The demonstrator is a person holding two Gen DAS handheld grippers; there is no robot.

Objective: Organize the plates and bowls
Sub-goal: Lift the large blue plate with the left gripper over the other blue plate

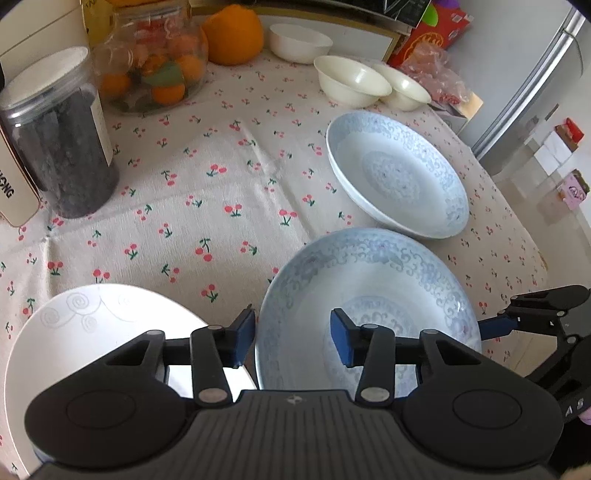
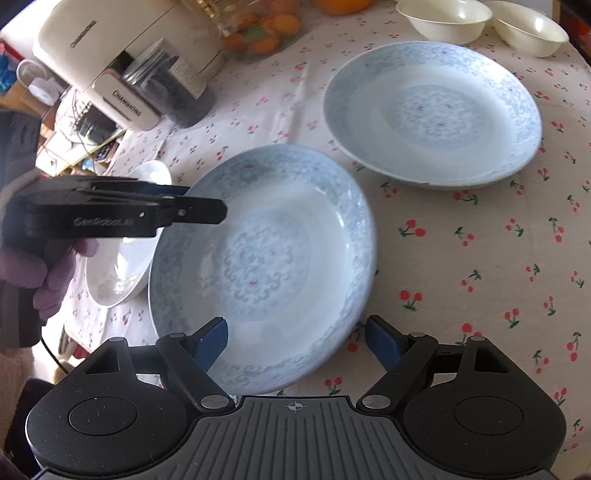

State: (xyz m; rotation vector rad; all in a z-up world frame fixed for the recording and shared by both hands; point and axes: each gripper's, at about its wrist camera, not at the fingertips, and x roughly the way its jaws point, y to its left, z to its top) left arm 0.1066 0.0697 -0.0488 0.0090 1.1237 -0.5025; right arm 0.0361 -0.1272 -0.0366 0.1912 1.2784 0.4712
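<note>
A near blue-patterned plate (image 1: 369,291) (image 2: 266,258) lies on the cherry-print cloth. My left gripper (image 1: 293,338) is open, its jaws astride the plate's left rim; it also shows in the right wrist view (image 2: 195,205). My right gripper (image 2: 295,341) is open, its jaws astride the plate's near rim; it shows at the right edge of the left wrist view (image 1: 517,317). A second blue plate (image 1: 397,173) (image 2: 432,110) lies beyond. A white plate (image 1: 85,332) (image 2: 122,258) sits left. Three cream bowls (image 1: 351,81) (image 1: 404,90) (image 1: 299,42) stand at the back.
A dark-filled plastic jar (image 1: 62,140), a glass jar of oranges (image 1: 151,55) and a large orange (image 1: 234,35) stand at the back left. A white appliance (image 2: 122,40) is beside them. The table edge (image 1: 524,221) runs along the right.
</note>
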